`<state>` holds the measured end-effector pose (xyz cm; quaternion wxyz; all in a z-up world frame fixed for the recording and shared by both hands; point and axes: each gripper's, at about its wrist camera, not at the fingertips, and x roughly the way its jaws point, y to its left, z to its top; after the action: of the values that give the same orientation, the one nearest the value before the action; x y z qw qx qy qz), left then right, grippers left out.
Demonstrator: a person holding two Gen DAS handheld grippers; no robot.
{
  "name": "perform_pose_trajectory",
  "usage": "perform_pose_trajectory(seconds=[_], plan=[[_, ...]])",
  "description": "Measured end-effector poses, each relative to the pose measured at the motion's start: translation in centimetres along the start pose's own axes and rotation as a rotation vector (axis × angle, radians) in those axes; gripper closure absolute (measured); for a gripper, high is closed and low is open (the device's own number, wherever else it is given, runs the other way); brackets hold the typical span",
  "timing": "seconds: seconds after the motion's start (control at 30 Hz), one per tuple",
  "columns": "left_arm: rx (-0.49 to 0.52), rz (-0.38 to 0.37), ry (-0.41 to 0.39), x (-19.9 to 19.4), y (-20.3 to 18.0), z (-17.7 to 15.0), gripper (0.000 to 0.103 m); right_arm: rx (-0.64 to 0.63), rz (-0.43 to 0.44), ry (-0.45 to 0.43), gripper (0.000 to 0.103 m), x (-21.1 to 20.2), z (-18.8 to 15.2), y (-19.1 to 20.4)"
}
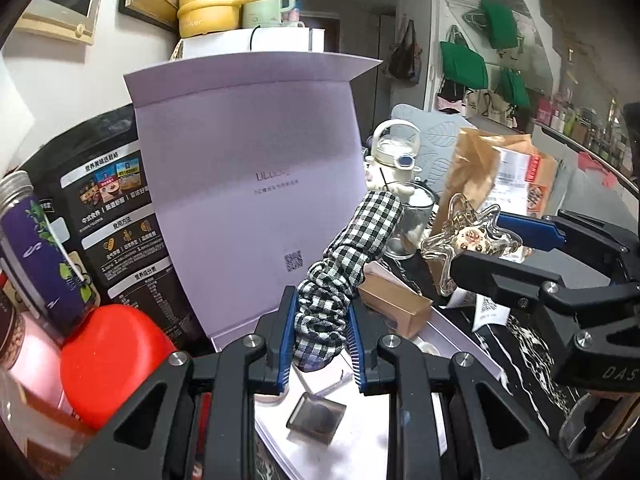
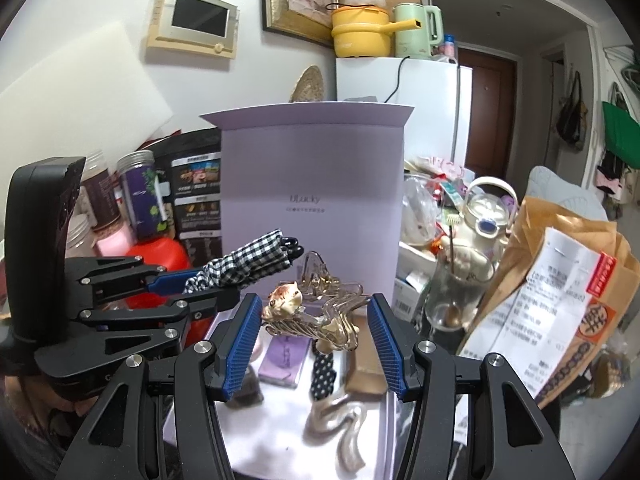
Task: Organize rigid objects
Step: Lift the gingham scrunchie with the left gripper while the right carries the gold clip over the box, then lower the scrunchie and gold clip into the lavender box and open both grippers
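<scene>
Biggest thing in play: the lilac gift box (image 2: pixel 312 168), its lid standing bolt upright at twelve o'clock in both wrist views, its pale tray (image 2: pixel 280 436) lying open underneath the two grippers. Behind it at ten o'clock leans a black food pouch (image 1: pixel 108 216), and low at eight o'clock in the left view sits a red lid (image 1: pixel 112 364). Over at three o'clock in the right view, a brown paper bag (image 2: pixel 560 288) with a receipt stuck to it.

Now the hands! The left gripper (image 1: pixel 322 338) has its jaws clamped on a black-and-white gingham hair clip (image 1: pixel 344 268), which stands up between the blue pads and leans toward one o'clock. The right gripper (image 2: pixel 316 340) grips a clear star-shaped hair claw (image 2: pixel 320 312) with amber trim, jaws partway in, pads pressing its ends. Both pieces hang above the tray, clear of it.

Already lying in the tray: a dotted hair band (image 2: pixel 323 372) at centre, a small purple card (image 2: pixel 282 360) just to its nine o'clock, a dark square compact (image 1: pixel 316 418) at the near end.

My read: this is the carry-and-place step, two accessories on their way into the box. Next move calls for lowering each over a bare patch of tray, avoiding the pieces already there, then easing the jaws apart. The star claw looks brittle, so a gentle set-down, not a drop.
</scene>
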<state>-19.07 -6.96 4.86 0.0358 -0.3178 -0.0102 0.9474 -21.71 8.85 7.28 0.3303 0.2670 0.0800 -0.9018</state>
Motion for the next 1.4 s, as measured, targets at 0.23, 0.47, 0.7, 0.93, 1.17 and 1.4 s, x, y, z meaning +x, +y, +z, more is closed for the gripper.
perform_pose_trajectory(seconds=[0.23,0.47,0.7,0.93,1.17,1.4], plan=[[-0.003,-0.002,0.051,2.5,0.6,-0.7,0.080,0.034,0.026,0.055,0.048,2.6,-1.0,-0.6],[0.017,-0.006,0.102,4.4,0.4,-1.3,0.080,0.036,0.020,0.118,0.048,5.0,-2.1,-0.8],[0.019,0.012,0.164,6.6,0.7,-2.2,0.080,0.035,0.011,0.171,0.048,7.0,-3.0,-1.1],[0.028,0.014,0.209,8.0,0.4,-2.9,0.080,0.032,0.015,0.194,0.048,8.3,-3.5,-0.9],[0.022,0.018,0.254,9.0,0.7,-3.4,0.080,0.040,0.014,0.208,0.048,9.3,-4.0,-1.1],[0.015,0.054,0.300,10.1,1.1,-4.2,0.080,0.035,0.004,0.244,0.048,10.7,-4.8,-1.0]])
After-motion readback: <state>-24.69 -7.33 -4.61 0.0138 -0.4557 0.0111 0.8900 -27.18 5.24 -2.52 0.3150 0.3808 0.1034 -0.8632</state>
